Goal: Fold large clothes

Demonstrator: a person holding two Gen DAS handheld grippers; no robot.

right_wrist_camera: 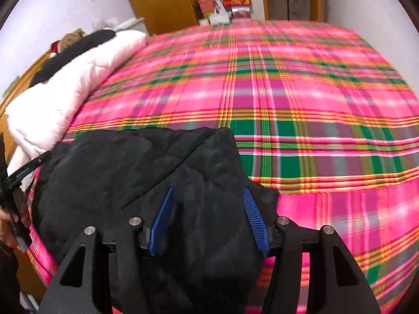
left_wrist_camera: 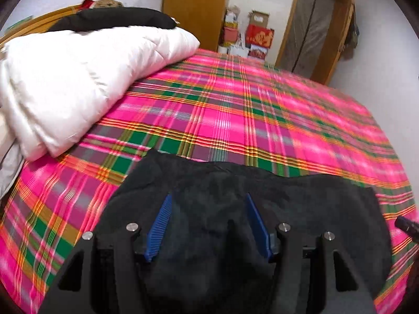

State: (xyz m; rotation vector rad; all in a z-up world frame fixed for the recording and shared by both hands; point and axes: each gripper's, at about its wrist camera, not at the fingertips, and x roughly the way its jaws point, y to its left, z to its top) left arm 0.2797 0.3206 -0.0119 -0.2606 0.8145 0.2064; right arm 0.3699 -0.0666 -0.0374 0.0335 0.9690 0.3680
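Left wrist: black garment [left_wrist_camera: 235,209], plaid bed [left_wrist_camera: 262,104]

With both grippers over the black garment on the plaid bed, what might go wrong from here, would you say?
1. Both the left gripper and right gripper stand open over the black garment, so closing may catch several bunched layers at once.
2. The garment lies near the bed's near edge on the plaid sheet; a pull could drag it off.
3. The white duvet sits close and could get snagged.
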